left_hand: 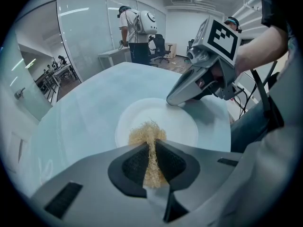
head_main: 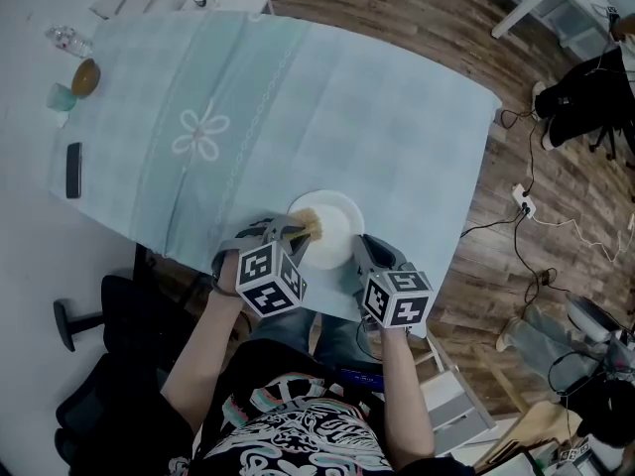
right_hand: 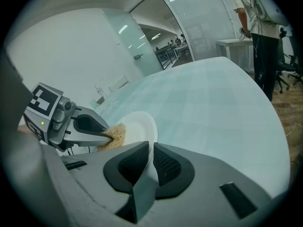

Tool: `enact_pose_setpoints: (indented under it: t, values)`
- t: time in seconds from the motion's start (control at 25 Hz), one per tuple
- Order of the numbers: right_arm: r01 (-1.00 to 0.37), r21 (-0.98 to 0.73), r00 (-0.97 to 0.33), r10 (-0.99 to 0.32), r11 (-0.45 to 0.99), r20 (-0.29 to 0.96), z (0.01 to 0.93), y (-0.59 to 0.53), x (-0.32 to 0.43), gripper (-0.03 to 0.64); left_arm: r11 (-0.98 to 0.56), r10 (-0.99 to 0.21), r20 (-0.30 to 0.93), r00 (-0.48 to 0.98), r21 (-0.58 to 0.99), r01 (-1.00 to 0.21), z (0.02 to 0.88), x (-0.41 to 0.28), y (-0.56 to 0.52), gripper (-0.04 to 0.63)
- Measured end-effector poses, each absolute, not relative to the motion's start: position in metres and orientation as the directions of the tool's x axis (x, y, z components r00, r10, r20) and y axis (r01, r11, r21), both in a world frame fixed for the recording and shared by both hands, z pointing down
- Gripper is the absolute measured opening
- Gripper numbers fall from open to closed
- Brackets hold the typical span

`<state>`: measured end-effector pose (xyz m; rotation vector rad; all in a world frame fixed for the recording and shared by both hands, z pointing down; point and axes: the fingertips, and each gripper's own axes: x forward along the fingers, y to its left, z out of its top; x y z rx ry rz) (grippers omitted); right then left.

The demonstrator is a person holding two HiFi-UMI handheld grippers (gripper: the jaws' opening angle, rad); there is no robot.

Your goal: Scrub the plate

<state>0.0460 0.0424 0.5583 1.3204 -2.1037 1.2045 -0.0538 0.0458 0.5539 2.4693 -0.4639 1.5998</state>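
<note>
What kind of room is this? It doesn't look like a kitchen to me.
Probably an office or lab, not a kitchen: glass partition walls, an office chair, and cables trailing across the wood floor.

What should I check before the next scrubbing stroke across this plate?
1. Left gripper shut on scrubber: ok.
2. Right gripper shut on the plate rim: ok.
3. Scrubber over the plate's face: ok.
4. Scrubber pressing on the plate: cannot tell.
5. Plate wholly on the tablecloth: ok.
6. Grippers apart from each other: ok.
</note>
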Motion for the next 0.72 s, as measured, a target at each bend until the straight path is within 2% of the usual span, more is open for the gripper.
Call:
enact_pose_setpoints:
  t: [0.36,0.72]
  values:
    - [-0.865,-0.463,-0.488,-0.539,0.194,0.686,0.5586,0.0418,0.0449,0.021,-0.935,-0.222,0.907,0.357,-0.095,-0.341,0.556,-0.055,0.0392,0.063]
    - [-0.873,-0.443,-0.476,-0.548,0.203,0.688,0.5582,0.0413,0.0452,0.021,-0.946,-0.212,0.925,0.314,-0.114,-0.304,0.5587,-0.0485,0.0389,0.063]
